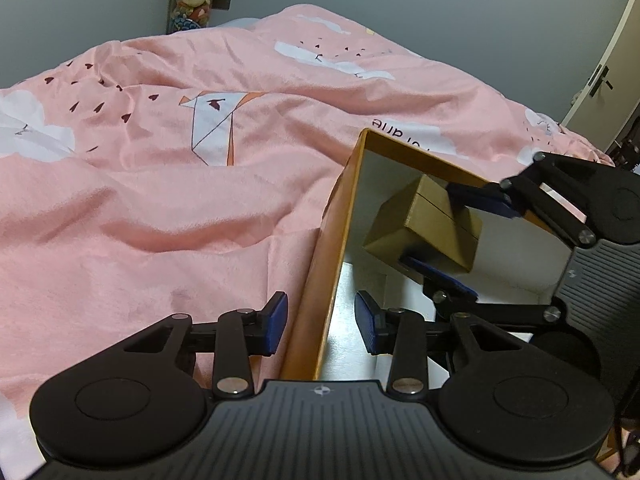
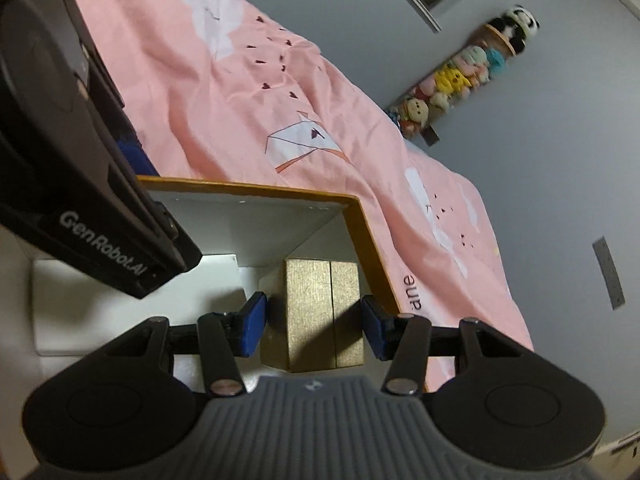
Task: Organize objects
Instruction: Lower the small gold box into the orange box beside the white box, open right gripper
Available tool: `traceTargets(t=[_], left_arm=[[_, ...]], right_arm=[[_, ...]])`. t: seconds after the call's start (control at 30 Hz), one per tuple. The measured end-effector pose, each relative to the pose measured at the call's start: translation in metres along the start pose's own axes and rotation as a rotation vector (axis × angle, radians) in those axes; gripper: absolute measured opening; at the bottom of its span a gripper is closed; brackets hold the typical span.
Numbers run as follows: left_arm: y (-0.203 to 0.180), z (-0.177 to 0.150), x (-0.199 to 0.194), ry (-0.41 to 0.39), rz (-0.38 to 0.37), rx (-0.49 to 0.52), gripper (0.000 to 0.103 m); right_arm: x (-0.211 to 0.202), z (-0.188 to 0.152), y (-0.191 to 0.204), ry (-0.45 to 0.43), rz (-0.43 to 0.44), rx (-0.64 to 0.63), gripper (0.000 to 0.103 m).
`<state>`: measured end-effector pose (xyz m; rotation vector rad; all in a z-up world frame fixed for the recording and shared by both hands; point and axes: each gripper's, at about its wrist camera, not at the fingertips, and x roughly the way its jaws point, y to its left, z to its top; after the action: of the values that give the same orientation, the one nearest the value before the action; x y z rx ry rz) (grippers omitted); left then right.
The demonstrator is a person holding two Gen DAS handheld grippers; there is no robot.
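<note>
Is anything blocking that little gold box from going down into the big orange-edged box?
Nothing visible. The small gold box, held in the right gripper, is already inside the orange-rimmed white box, with only bare white floor beneath.

The right hand-held gripper (image 2: 314,326) clasps a small gold box (image 2: 316,312) between its blue pads (image 2: 252,324), inside a white-lined box with an orange rim (image 2: 360,240). The left hand-held gripper's black body (image 2: 80,168) leans in from the upper left over that box. Behind lies a bed with a pink quilt (image 2: 320,100), and a column of plush toys (image 2: 460,80) hangs on the grey wall.
</note>
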<state>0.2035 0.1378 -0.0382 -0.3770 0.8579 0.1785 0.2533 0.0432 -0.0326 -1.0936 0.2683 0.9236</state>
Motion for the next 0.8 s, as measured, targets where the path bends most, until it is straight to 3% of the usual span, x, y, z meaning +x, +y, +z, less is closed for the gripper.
traceTargets(t=[0.57,0.8], left_arm=[[0.004,-0.004,0.013,0.027,0.025,-0.024,0.043],[0.002,-0.005,0.011,0.025,0.025,-0.016,0.043]], right_arm=[[0.023,-0.009,0.016,0.006,0.024,-0.031,0.053],[0.014,-0.01,0.008,0.033,0.037,0.038,0.062]])
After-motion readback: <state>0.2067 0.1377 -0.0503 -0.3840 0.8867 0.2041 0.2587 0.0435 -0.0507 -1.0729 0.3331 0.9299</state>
